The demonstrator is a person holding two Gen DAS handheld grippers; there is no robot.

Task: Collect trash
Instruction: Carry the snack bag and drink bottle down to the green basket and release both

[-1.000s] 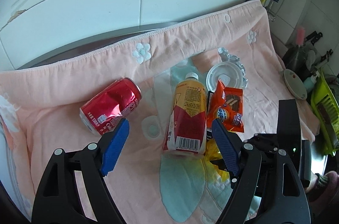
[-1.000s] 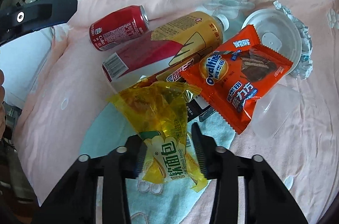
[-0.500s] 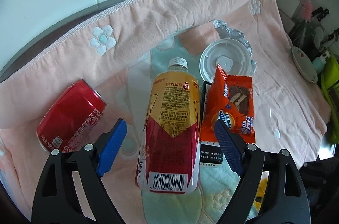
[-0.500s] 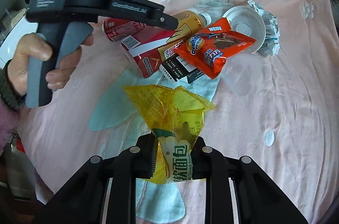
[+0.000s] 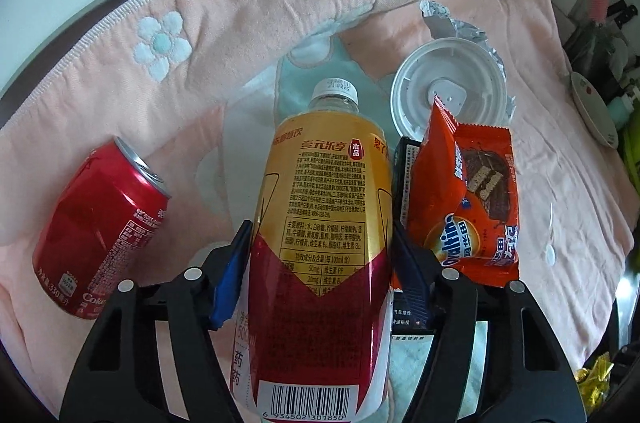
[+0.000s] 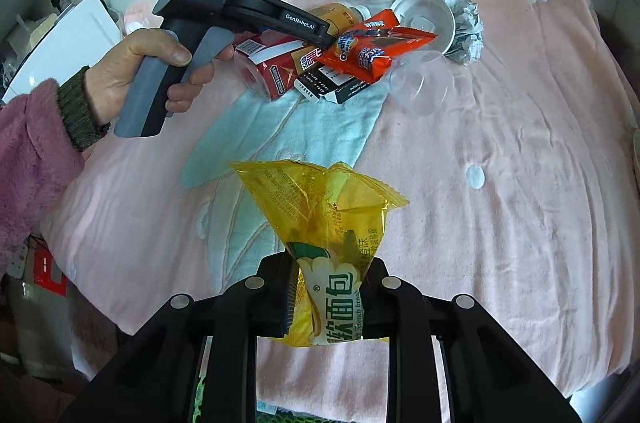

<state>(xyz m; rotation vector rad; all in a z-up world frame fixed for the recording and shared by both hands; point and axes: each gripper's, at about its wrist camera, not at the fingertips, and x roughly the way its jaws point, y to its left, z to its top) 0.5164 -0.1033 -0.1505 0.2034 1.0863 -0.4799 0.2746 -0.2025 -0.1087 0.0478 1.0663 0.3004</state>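
The yellow-and-red labelled plastic drink bottle lies flat on the pink flowered towel, its long axis running straight away from the left claw, white cap farthest and barcode end nearest. That claw's jaws have just been closing and now bracket the bottle's sides. The right claw is clamped on a crumpled yellow bread wrapper, held above the towel.

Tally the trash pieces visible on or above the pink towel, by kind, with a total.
Drink containers (bottle, red can): 2
Wrappers (orange, yellow): 2
Black-and-white carton: 1
White lid: 1
Clear cup: 1
Crumpled foil: 1
Total: 8
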